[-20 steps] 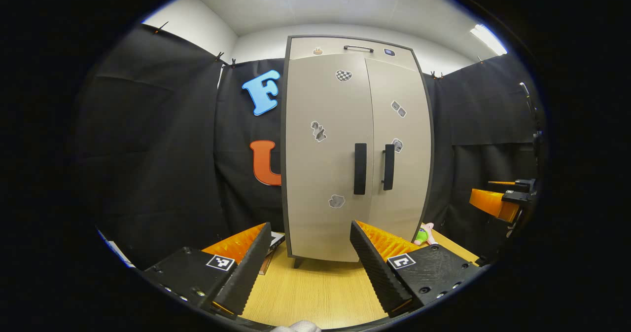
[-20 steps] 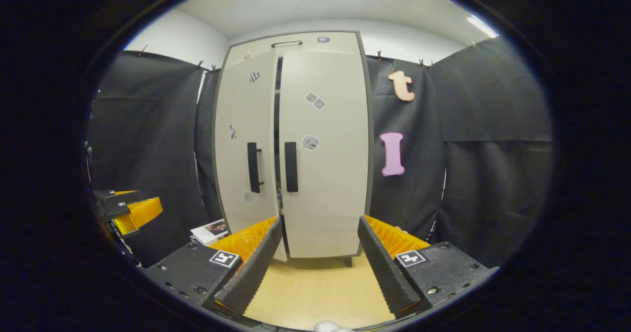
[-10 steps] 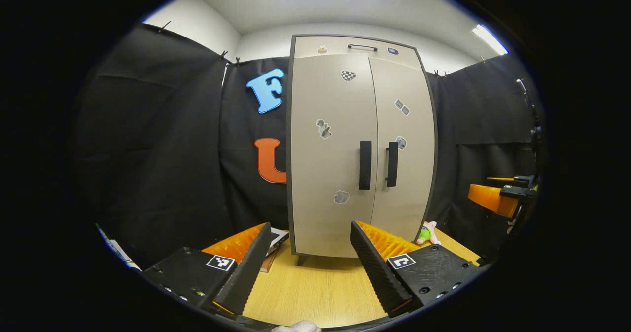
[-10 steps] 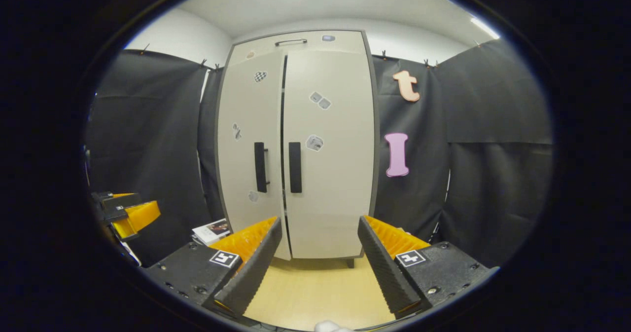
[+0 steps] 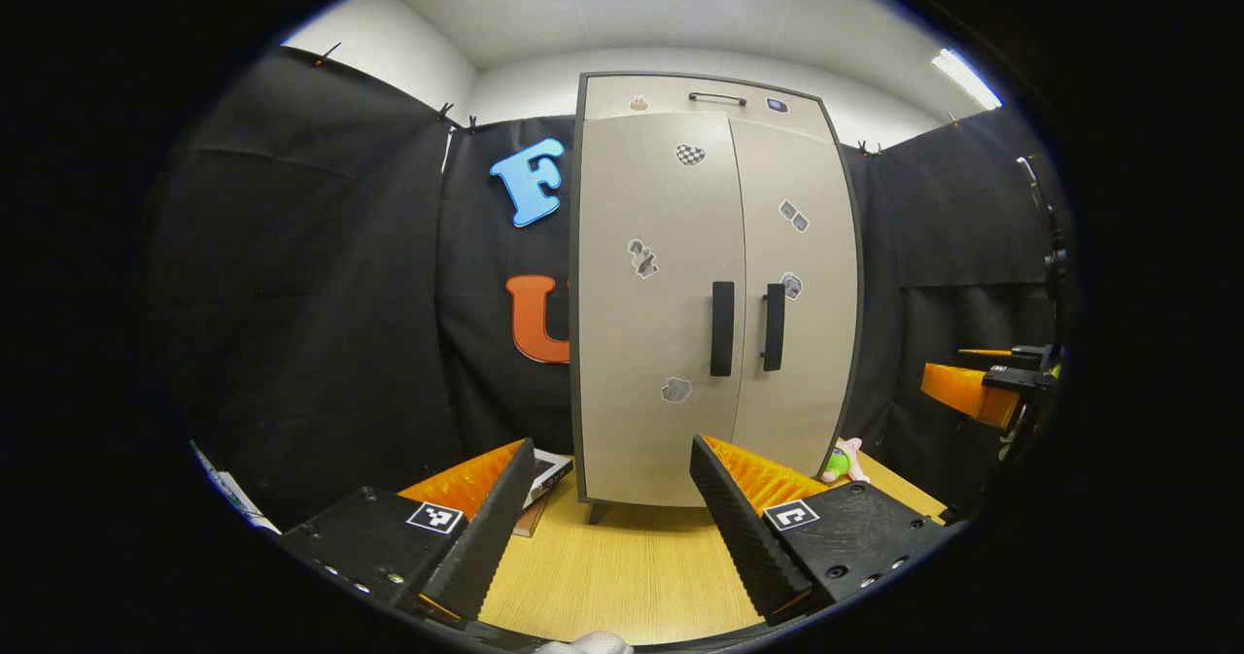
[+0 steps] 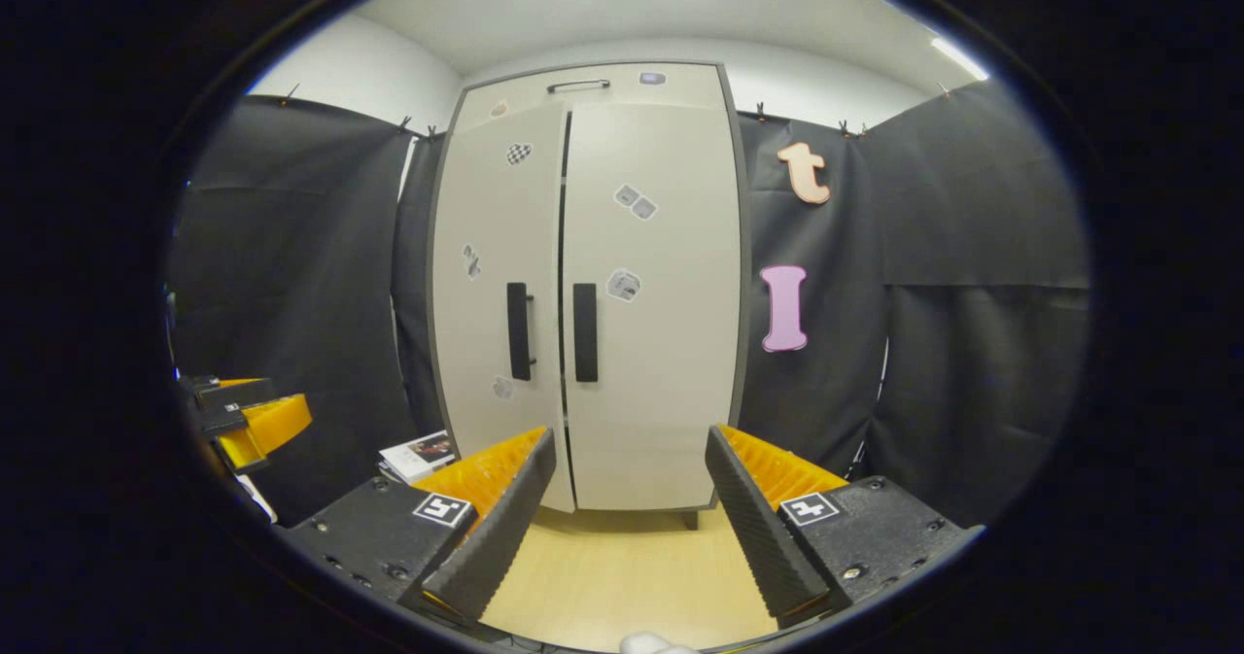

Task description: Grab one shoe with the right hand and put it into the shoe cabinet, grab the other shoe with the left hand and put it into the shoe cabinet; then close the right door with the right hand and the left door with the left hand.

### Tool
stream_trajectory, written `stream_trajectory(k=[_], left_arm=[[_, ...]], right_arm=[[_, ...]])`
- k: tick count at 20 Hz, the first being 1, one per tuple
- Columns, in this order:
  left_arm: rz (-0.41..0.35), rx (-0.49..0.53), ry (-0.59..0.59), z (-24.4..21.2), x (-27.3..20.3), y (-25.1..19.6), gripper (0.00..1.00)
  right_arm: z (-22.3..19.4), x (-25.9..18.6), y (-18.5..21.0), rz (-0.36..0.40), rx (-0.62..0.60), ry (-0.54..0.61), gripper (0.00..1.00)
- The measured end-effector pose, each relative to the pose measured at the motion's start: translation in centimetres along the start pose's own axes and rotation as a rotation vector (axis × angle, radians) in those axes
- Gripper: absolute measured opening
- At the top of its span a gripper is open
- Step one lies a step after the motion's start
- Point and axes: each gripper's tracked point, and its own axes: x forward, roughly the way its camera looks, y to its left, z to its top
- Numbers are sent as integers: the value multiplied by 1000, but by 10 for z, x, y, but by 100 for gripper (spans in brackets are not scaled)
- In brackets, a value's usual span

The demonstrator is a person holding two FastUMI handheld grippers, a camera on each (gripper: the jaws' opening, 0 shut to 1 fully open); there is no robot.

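Standing shut, shoe cabinet (image 5: pixel 714 294) doors conceal whatever's inside.

You are looking at a shoe cabinet (image 5: pixel 680 294) showing smooth, matt beige panels with dark matt handles (image 5: pixel 722 328). The worktop (image 5: pixel 622 576) is showing a pale wood grain with a soft sheen. Both grippers' jaws are showing ribbed, matt, plastic-looking faces. Matt cloth (image 6: pixel 972 324) is lining the booth.
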Motion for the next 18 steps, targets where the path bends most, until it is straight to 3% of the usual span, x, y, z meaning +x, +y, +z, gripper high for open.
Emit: stream_trajectory(k=[2,4,14,15,18], left_arm=[[2,-1,3,1,-1,1,100],[8,1,0,2,-3,2,96],[16,-2,7,-2,-6,6,96],[18,-1,7,-2,-5,6,100],[14,-1,13,-3,-4,5,96]], right_arm=[[-1,-1,1,3,4,3,100],[-1,0,0,1,0,4,99],[3,1,0,-1,-4,-2,99],[3,2,-1,-2,-4,-2,99],[2,4,-1,-1,-6,5,100]])
